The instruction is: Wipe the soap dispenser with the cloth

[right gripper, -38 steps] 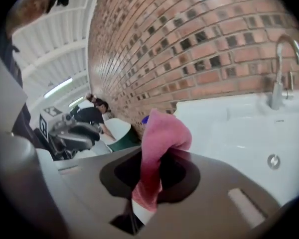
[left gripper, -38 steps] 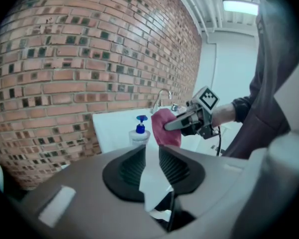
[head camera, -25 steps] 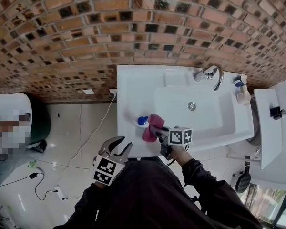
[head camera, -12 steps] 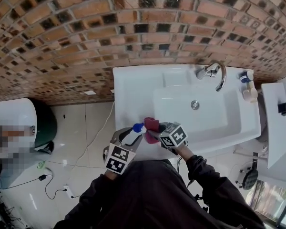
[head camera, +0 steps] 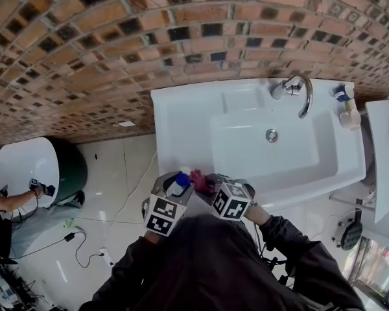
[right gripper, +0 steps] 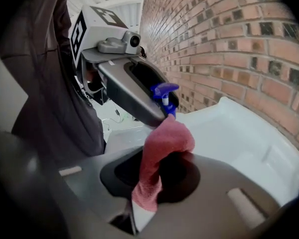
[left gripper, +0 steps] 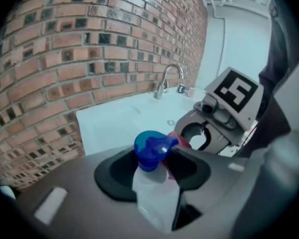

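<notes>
The soap dispenser (head camera: 179, 181), a clear bottle with a blue pump head (left gripper: 152, 151), stands at the sink's front left corner. My left gripper (head camera: 176, 185) has its jaws on either side of the bottle and they are opening; the pads (left gripper: 189, 169) stand a little off it. My right gripper (head camera: 204, 184) is shut on a pink cloth (right gripper: 162, 148). The cloth's bunched end rests against the bottle just below the pump (right gripper: 165, 96). In the left gripper view the cloth (left gripper: 183, 140) peeks out behind the bottle, in front of the right gripper (left gripper: 204, 133).
The white sink (head camera: 181, 115) runs along a brick wall, with a chrome tap (head camera: 298, 89) and small bottles (head camera: 345, 105) at its back right. On the tiled floor to the left are a green and white bin (head camera: 45, 167), cables (head camera: 126, 193) and a person's arm (head camera: 10, 203).
My left gripper came up from beside the sink and set its jaws around the dispenser. My right gripper rolled and brought the cloth against the bottle's side.
</notes>
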{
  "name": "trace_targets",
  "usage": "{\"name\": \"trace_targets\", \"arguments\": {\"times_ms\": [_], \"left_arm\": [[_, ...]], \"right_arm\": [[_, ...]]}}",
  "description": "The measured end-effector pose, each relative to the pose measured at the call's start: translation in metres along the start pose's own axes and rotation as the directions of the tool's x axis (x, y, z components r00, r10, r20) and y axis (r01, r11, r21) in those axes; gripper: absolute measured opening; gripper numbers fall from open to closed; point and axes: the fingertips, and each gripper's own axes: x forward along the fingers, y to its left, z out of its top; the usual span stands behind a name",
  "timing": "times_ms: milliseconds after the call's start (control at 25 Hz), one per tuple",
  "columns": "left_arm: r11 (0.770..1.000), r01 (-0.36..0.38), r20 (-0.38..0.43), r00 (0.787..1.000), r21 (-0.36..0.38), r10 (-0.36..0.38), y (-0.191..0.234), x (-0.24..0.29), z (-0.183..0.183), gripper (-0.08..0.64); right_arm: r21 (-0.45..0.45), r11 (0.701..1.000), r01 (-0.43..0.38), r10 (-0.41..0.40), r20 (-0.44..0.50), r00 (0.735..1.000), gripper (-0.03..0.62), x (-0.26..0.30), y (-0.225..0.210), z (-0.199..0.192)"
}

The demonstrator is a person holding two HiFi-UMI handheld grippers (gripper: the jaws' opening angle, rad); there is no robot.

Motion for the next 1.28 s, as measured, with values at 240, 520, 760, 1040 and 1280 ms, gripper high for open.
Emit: {"name": "trace_targets", "arguments": {"times_ms": [240, 520, 760, 1040, 1280], "left_arm": [[1.000, -0.009, -0.017, 1.000, 0.019, 0.010, 0.003, 0.005, -0.001, 0.140], [1.000, -0.007, -0.033, 0.999, 0.009, 0.008, 0.003, 0.004, -0.003, 0.141], [1.000, -0.004, -0.040, 0.999, -0.004, 0.004, 0.004, 0.005, -0.003, 0.144], [0.999, -0.037, -0.076, 0.996, 0.036, 0.040, 0.003, 0.016, -0.009, 0.147], [0.982, 0.086, -0.125, 0.990, 0.168, -0.065, 0.002, 0.013, -0.014, 0.147]], "right_arm": [[0.307, 0.951, -0.032, -0.016, 0.151, 0.988, 0.060, -0.023, -0.033, -0.005], [0.675, 0.625, -0.392, 0.041, 0.473, 0.880, 0.060, -0.026, -0.064, 0.020], [0.734, 0.603, -0.312, 0.073, 0.339, 0.938, 0.060, 0.025, -0.055, -0.022], [0.585, 0.801, -0.129, 0.090, 0.095, 0.991, 0.061, 0.051, -0.046, -0.049], [0.316, 0.947, -0.057, 0.034, 0.078, 0.996, 0.061, 0.012, -0.057, -0.028]]}}
